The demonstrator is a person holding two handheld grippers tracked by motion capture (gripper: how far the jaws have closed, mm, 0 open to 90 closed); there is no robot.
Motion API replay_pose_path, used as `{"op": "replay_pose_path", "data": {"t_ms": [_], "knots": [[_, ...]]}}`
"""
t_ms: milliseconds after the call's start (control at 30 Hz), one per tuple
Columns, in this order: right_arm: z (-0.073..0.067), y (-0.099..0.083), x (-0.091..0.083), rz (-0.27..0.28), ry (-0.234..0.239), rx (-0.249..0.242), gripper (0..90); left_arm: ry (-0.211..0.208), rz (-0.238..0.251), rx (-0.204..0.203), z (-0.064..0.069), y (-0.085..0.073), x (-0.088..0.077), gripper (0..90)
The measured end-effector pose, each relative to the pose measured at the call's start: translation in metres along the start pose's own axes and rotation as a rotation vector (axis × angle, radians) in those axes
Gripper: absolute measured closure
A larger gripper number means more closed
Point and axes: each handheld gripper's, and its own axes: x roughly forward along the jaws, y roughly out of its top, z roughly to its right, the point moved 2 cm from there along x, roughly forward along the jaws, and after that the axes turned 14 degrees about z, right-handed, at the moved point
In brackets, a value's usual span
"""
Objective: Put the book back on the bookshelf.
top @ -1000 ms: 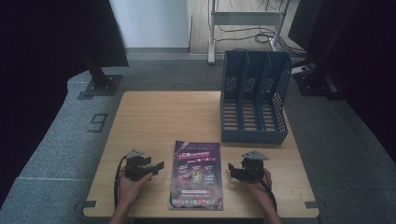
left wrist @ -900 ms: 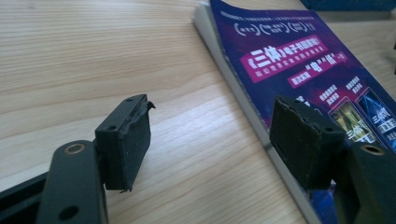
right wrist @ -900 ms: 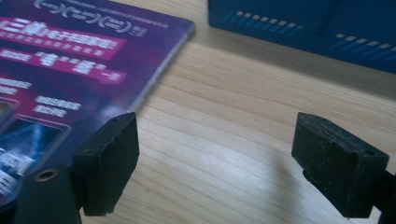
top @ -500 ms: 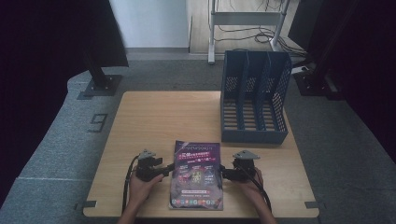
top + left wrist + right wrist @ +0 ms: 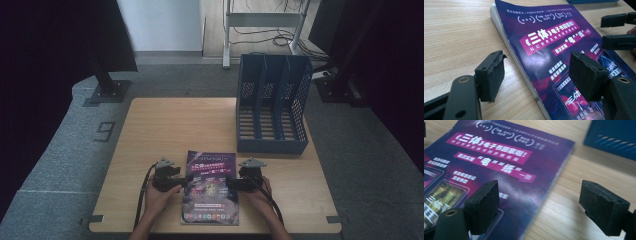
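Grippers at the book's two long edges, before the grasp.

Left gripper and right gripper both stand wide, jaws straddling opposite edges of the purple book, which lies flat at the near middle of the table. In the left gripper view one jaw is over the cover and the other over bare wood; the right gripper view shows the same. Nothing is clamped or lifted yet. Judged from this, closing, raising and any transfer toward the blue file rack, well apart, remain.
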Motion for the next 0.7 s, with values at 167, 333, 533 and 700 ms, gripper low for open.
{"op": "replay_pose_path", "data": {"t_ms": [167, 333, 533, 700], "knots": [[-0.005, -0.002, 0.005, -0.003, 0.011, 0.01, 16.2, 0.001, 0.005, 0.0, -0.001, 0.0, -0.001, 28.8], [-0.014, -0.002, 0.004, -0.003, 0.045, 0.002, 22.7, -0.003, 0.006, 0.006, 0.002, 0.001, 0.001, 28.8], [-0.015, -0.002, 0.004, -0.007, 0.044, 0.002, 23.0, 0.006, -0.006, 0.027, 0.005, 0.002, 0.008, 28.8], [-0.015, -0.003, 0.004, -0.001, 0.041, -0.002, 23.1, 0.021, -0.021, 0.024, 0.0, 0.007, 0.023, 28.8]]}}
